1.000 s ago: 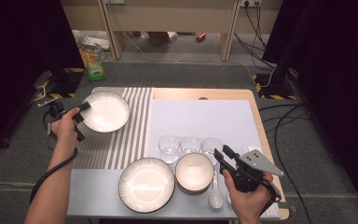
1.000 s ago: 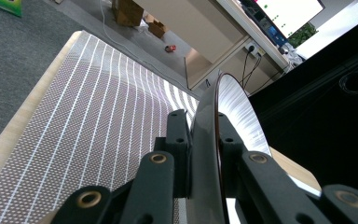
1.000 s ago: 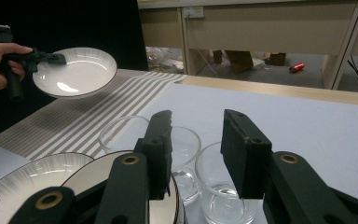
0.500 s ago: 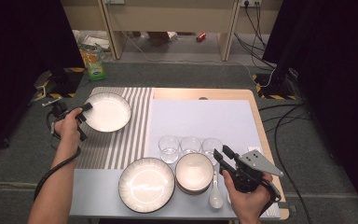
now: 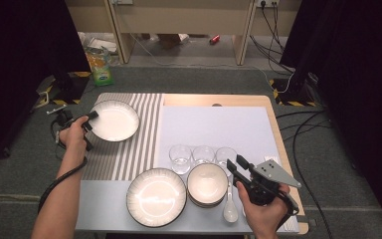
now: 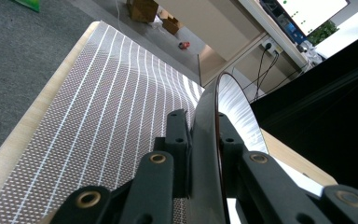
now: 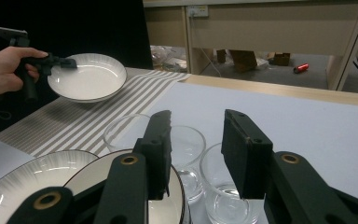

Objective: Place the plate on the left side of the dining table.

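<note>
A white plate with a ribbed rim (image 5: 114, 121) hovers just over the far left of the striped mat (image 5: 129, 149). My left gripper (image 5: 90, 119) is shut on its left rim. In the left gripper view the plate (image 6: 235, 112) runs edge-on between the jaws of the left gripper (image 6: 204, 126), which pinch it. The right gripper view shows the same plate (image 7: 88, 79) held by the left gripper (image 7: 67, 61). My right gripper (image 5: 235, 165) rests open near the front right, with nothing between its fingers. It (image 7: 197, 126) points over the glasses (image 7: 186, 140).
Three clear glasses (image 5: 203, 154) stand in a row on the lilac mat (image 5: 214, 124). In front of them sit a large plate (image 5: 156, 196), a stack of bowls (image 5: 207, 183) and a white spoon (image 5: 230, 209). The table's front edge is close to my right hand.
The left gripper and its plate have edged slightly to the right over the striped mat. The right gripper has stayed where it was.
</note>
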Demonstrator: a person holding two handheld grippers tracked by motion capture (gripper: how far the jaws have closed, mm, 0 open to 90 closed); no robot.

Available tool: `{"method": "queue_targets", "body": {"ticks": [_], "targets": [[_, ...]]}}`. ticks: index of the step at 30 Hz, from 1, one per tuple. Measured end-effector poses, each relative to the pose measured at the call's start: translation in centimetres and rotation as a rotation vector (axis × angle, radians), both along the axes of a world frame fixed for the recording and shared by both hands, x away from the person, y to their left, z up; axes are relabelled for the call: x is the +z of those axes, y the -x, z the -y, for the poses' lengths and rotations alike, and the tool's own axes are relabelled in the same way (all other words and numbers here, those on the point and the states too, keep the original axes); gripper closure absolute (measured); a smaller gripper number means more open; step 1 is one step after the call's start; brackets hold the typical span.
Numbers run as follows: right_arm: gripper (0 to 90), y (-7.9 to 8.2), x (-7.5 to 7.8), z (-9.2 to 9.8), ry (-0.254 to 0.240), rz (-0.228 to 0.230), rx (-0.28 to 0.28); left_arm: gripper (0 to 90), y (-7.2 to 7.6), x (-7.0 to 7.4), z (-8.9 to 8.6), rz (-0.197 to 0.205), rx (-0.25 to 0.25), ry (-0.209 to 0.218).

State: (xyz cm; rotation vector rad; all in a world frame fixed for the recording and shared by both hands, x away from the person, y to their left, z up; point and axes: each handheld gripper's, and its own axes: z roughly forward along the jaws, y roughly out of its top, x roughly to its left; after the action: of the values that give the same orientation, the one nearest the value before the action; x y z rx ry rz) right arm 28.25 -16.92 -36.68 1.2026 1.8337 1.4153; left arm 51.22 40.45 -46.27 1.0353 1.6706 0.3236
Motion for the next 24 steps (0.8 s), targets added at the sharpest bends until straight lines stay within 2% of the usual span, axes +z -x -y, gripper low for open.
{"method": "queue_targets", "body": {"ticks": [13,18,20,24], "targets": [[60.4,-0.1,-0.1,-0.2,-0.008,-0.007,0.018,79.5,-0.3,-0.6,0.2,-0.02,0.005,-0.013],[60.3,-0.1,-0.1,-0.3,-0.011,-0.003,0.022,79.1,-0.4,-1.1,0.5,-0.039,-0.003,-0.044],[60.2,0.0,-0.1,-0.3,-0.015,-0.008,0.021,79.2,-0.4,-1.3,0.5,-0.037,0.005,-0.03],[60.1,-0.1,-0.1,-0.1,-0.01,-0.003,0.019,79.5,-0.3,-1.4,0.5,-0.04,0.009,-0.034]]}}
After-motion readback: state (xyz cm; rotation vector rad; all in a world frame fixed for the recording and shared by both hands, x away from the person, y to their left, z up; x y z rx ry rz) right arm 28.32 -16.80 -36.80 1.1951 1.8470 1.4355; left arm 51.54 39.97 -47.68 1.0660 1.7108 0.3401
